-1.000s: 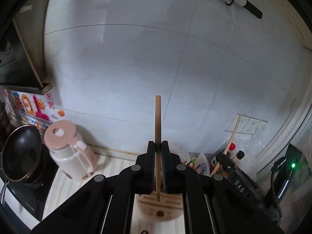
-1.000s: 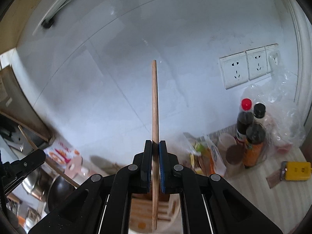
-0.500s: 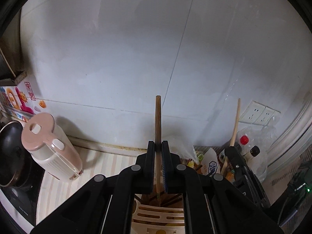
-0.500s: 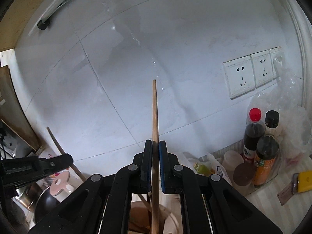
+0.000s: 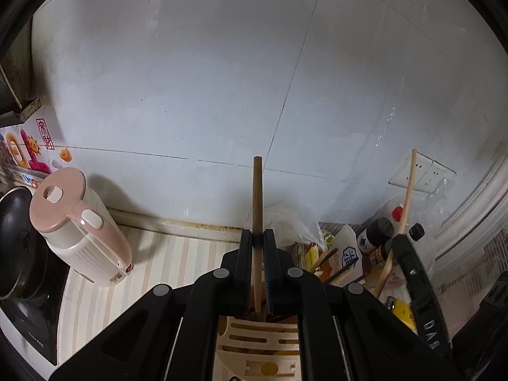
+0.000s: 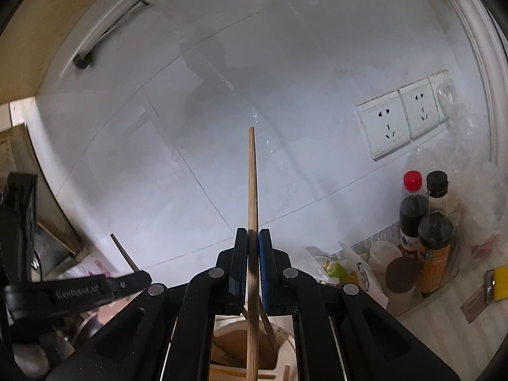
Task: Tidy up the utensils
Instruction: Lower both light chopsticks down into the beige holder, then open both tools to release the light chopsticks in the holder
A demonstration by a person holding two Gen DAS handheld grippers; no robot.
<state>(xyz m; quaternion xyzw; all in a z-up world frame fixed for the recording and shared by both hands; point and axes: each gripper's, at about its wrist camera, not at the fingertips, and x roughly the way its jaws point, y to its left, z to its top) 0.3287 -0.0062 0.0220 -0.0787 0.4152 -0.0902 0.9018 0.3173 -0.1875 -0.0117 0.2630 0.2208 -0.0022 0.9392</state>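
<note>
Left gripper (image 5: 257, 238) clenched on a brown chopstick (image 5: 257, 197), held upright; the stick's lower end sits at the top edge of the utensil holder (image 5: 257, 346), a pale slotted wooden block directly under the jaws. Whether the tip touches the holder cannot be told. More sticks lean in the holder's round well just behind the gripper.

Right gripper (image 6: 253, 247) clenched on a lighter chopstick (image 6: 251, 184), also near upright; its lower part runs down between the jaws into the round well of the holder (image 6: 285, 358), which already contains several brown sticks tilted to the right.

Left wrist view, left to right:
- dark wok (image 5: 14, 244) at the left edge of the counter (image 5: 152, 273)
- pink-lidded kettle (image 5: 74, 231) just beside it, well apart from the holder
- bare striped counter between kettle and holder
- clear bag (image 5: 292, 225) and packets at the back edge, against the wall
- right gripper with its stick, near the sauce bottles (image 5: 377, 238)

Right wrist view, left to right:
- left gripper low at the left, near the holder
- packets behind the holder
- two dark sauce bottles (image 6: 425, 231) inside a clear tub at the back right
- yellow object (image 6: 500, 282) at the right edge
- wall sockets (image 6: 400, 120) above the bottles
</note>
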